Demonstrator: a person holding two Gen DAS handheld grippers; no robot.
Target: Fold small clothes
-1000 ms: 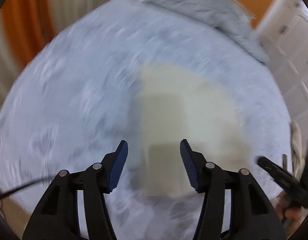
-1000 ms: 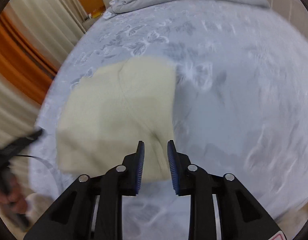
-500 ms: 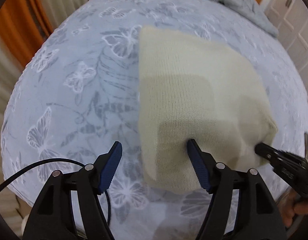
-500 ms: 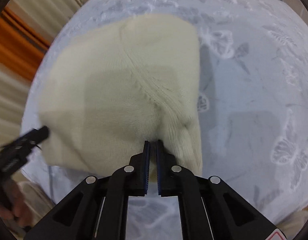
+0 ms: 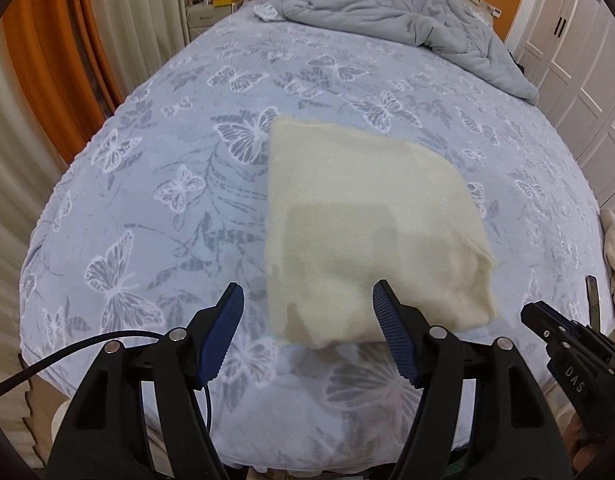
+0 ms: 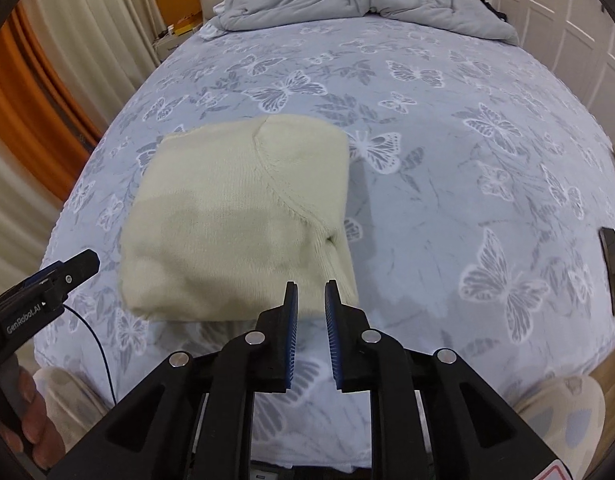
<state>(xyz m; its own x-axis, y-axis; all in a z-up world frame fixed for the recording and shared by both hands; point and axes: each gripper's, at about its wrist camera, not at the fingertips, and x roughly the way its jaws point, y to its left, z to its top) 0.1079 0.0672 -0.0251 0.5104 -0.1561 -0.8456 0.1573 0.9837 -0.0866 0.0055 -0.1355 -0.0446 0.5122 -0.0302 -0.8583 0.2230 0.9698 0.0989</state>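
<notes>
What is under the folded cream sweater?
The cream sweater lies on the butterfly-print bedsheet. Whether anything else sits beneath it cannot be seen; the knit covers that patch.

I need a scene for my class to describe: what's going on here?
A person holds a claw in each hand over a bed. A cream sweater lies folded on the butterfly sheet. The left claw is wide open, the right claw slightly open; neither grips anything. A grey duvet is bunched at the far end.

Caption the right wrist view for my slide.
Folded cream sweater on butterfly bedspread, right gripper open.
</notes>
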